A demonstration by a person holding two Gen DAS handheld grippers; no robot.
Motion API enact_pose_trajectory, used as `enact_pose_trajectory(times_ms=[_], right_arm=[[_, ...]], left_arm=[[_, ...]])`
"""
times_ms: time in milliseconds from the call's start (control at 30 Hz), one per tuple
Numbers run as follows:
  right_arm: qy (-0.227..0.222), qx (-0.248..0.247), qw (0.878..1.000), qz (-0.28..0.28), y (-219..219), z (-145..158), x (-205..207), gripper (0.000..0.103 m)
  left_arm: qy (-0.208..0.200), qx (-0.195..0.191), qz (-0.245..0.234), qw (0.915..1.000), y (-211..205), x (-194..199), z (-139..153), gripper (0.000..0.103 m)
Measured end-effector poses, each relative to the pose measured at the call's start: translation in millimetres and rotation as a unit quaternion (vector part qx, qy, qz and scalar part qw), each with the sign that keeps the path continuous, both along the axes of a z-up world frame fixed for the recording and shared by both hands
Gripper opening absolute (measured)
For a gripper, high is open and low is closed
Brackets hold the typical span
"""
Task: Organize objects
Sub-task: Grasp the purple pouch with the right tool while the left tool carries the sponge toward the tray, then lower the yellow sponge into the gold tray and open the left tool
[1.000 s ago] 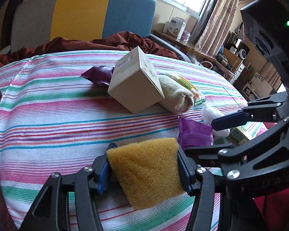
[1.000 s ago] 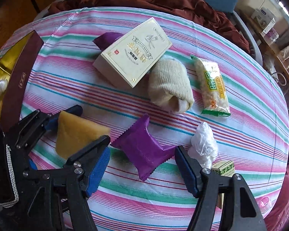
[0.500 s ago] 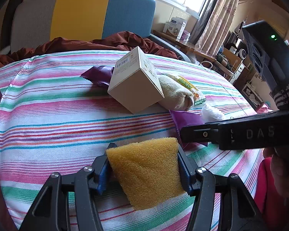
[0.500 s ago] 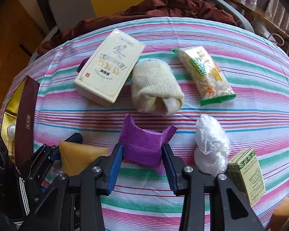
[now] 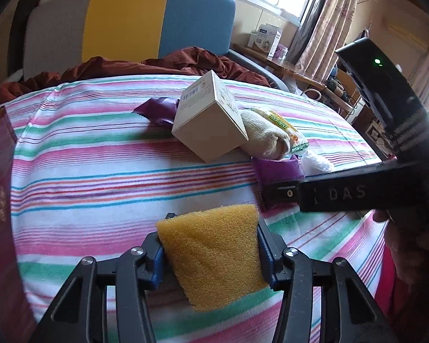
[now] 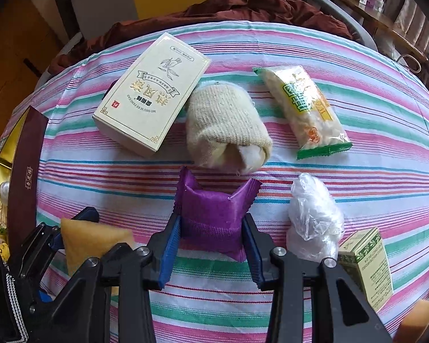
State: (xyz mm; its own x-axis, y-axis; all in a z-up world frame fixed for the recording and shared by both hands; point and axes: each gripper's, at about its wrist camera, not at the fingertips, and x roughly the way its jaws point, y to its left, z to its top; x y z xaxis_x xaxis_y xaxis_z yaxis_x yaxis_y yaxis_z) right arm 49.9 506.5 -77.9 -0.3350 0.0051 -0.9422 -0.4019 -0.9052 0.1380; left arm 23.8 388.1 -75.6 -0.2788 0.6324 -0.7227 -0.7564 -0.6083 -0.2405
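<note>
With the right gripper (image 6: 211, 245) just closed on the purple sachet (image 6: 214, 214) at lower centre — lift straight up, keep the squeeze; left gripper (image 5: 210, 253) has tightened on the yellow sponge (image 5: 214, 254).

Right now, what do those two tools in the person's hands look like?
Both are black plastic linkages with silver rivets and ribbed blue pads. The left tool matches the right tool. The right one's side bar is stamped "DAS", and its body carries a green light.
</note>
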Motion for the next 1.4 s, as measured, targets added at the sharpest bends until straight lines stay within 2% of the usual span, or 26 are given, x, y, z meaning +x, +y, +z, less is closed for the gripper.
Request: enact_pose_trajectory(times_ms=[133, 333, 500, 633, 700, 867, 1000, 1267, 1400], right_arm=[[0.001, 0.005, 1.0, 0.002, 0, 1, 0, 0.042], [0.001, 0.01, 1.0, 0.003, -2, 4, -1, 0.041], [0.001, 0.014, 1.0, 0.004, -4, 3, -2, 0.041], [0.0, 0.018, 1.0, 0.005, -5, 4, -3, 0.041], [0.0, 0.02, 1.0, 0.006, -5, 5, -3, 0.041], [-0.001, 0.02, 1.0, 0.006, -6, 5, -5, 0.041], [-0.001, 0.02, 1.0, 0.006, -4, 5, -4, 0.041], [0.0, 0.019, 1.0, 0.006, 0, 5, -5, 0.041], [0.0, 0.019, 1.0, 0.006, 1, 5, -4, 0.041]], left_arm=[[0.012, -0.014, 0.005, 0.9998, -21, 9, 8, 0.052], [0.029, 0.0, 0.016, 0.9995, -69, 8, 50, 0.052], [0.044, 0.0, 0.067, 0.9968, -123, -29, 90, 0.053], [0.034, -0.012, 0.135, 0.9903, -174, -77, 103, 0.053], [0.035, -0.025, 0.173, 0.984, -202, -101, 103, 0.053], [0.043, -0.088, 0.238, 0.9664, -246, -148, 85, 0.053], [0.022, -0.125, 0.27, 0.9545, -262, -183, 64, 0.053], [0.007, -0.173, 0.3, 0.9382, -266, -222, 35, 0.057], [0.0, -0.187, 0.305, 0.934, -268, -233, 26, 0.061]])
